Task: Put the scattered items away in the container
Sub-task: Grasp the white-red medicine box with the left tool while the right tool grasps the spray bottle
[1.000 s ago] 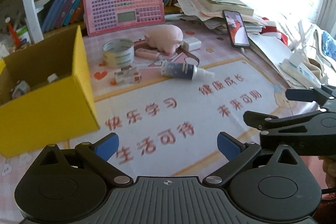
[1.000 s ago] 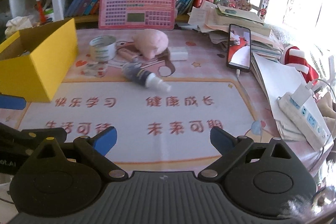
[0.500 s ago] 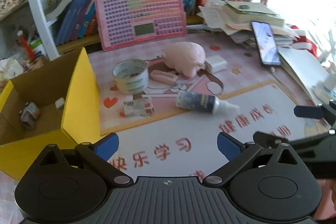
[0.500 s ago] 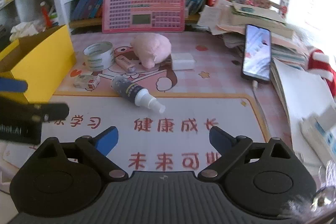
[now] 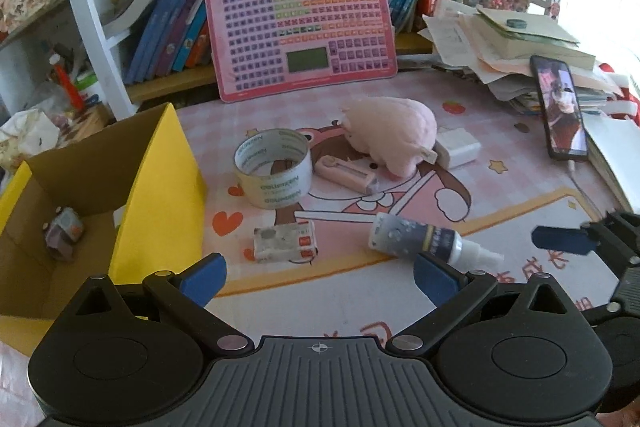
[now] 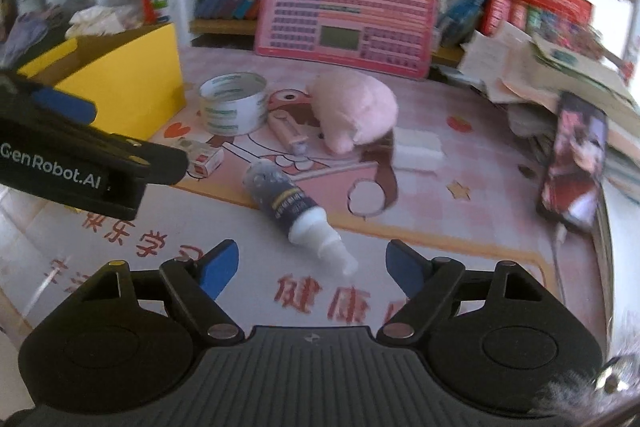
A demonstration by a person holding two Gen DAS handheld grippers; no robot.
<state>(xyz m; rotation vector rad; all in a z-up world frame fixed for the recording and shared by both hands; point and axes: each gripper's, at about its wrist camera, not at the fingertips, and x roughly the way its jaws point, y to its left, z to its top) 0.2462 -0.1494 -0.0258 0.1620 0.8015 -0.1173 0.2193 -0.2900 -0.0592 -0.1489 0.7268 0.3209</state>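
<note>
Both grippers are sitting closer to the clutter than a second ago. The right gripper point(image 6: 312, 265) is closing its jaws around the spray bottle's point(image 6: 294, 213) nozzle without touching it; the left gripper point(image 5: 320, 273) is hanging released, empty, beside the yellow box point(image 5: 160, 187).

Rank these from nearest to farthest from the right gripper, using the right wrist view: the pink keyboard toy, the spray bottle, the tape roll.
1. Spray bottle: lying on the mat just ahead of the right gripper, whose jaws are closing with nothing between them.
2. Tape roll: farther back, to the left, near the yellow box.
3. Pink keyboard toy: propped against the shelf at the back.
</note>
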